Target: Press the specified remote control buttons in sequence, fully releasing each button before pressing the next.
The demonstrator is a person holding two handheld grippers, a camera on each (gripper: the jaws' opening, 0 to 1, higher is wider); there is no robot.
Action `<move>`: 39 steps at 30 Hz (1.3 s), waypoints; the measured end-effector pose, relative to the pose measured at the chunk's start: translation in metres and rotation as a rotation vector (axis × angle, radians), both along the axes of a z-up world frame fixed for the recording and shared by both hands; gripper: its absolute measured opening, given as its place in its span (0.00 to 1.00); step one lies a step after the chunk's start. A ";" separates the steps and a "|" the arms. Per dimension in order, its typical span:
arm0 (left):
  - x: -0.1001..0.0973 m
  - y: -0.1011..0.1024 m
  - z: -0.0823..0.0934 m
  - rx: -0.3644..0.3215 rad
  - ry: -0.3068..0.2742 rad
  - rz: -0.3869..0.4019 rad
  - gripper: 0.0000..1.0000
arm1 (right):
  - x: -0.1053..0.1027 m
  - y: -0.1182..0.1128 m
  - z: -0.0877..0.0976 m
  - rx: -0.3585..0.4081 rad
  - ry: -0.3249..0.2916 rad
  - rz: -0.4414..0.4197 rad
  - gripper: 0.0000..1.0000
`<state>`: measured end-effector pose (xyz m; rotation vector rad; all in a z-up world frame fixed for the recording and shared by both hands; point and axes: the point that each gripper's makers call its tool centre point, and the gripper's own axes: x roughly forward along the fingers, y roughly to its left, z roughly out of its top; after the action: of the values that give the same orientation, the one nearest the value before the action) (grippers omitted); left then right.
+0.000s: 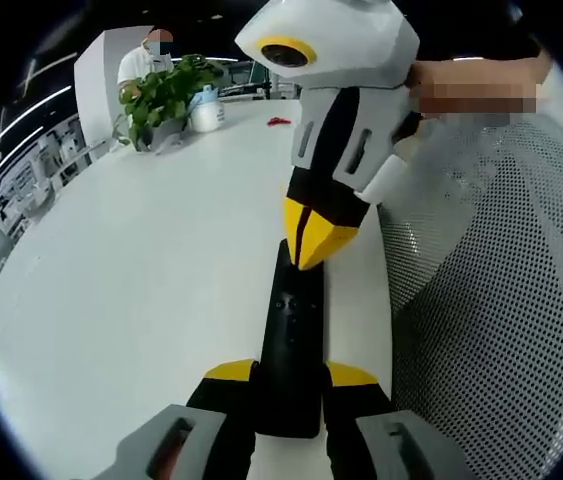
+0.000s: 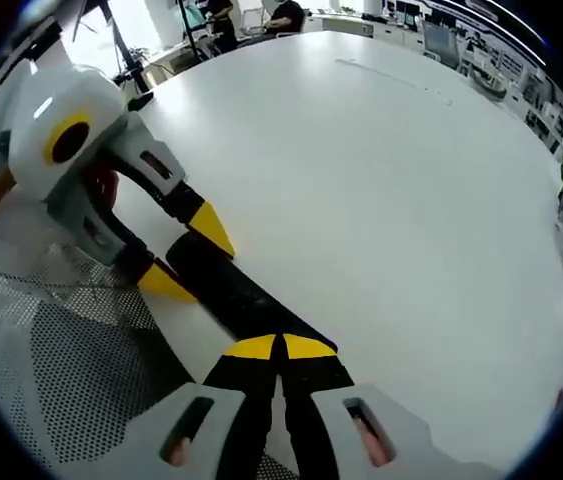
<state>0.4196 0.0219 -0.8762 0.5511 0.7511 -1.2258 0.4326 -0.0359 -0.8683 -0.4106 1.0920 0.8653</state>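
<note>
The left tongs, black with yellow tips, are clenched on the near end of a slim black remote control, holding it flat above the white round counter near its edge. The right tongs have their yellow tips pressed together, clenched with nothing between them, and the tip rests on the remote's face at its far end, as the left gripper view shows. A white perforated mesh chair back stands just beside the counter edge. Across the counter sit a green leafy potted plant and a white jug, with a seated person behind them.
</note>
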 end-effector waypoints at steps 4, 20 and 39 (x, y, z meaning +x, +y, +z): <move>0.000 -0.001 0.001 -0.003 -0.001 0.002 0.25 | 0.000 0.001 0.000 -0.025 -0.006 0.010 0.00; 0.000 -0.002 0.001 0.009 0.000 -0.010 0.25 | 0.002 0.000 -0.002 -0.089 0.095 -0.011 0.00; 0.000 -0.002 0.001 -0.005 -0.003 -0.005 0.25 | 0.000 0.000 -0.001 -0.072 0.107 -0.105 0.00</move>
<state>0.4191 0.0202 -0.8755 0.5512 0.7439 -1.2306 0.4330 -0.0358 -0.8693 -0.3671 1.2356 0.7636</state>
